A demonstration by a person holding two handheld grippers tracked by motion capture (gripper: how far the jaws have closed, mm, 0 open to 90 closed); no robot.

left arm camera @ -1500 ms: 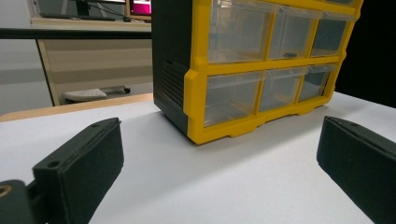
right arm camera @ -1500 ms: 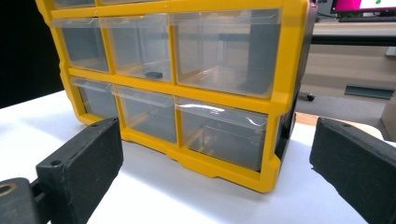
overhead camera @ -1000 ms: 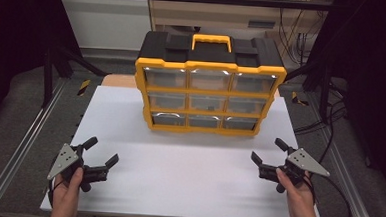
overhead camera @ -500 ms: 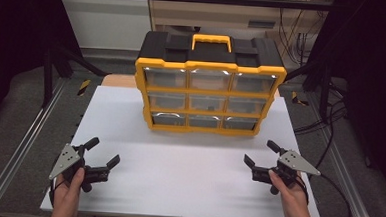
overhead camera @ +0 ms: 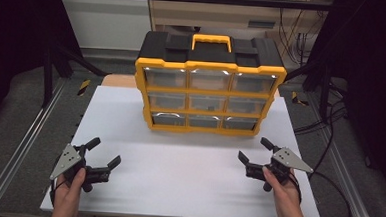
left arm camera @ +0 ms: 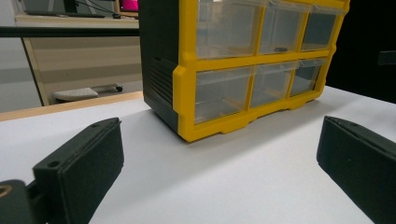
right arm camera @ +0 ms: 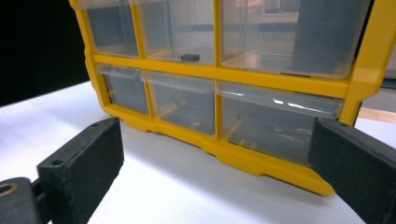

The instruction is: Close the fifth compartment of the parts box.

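Drawer cabinet [overhead camera: 209, 87]: upright at tabletop [overhead camera: 187, 183] far edge, clear drawers facing the near edge for access.
Left gripper [overhead camera: 101, 159]: near-left corner, jaws wide, empty.
Right gripper [overhead camera: 255, 154]: near-right, jaws wide, aimed at drawers.

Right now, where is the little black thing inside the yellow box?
In the high view the small black piece sits in the middle drawer of the organizer, at the far centre of the white table.
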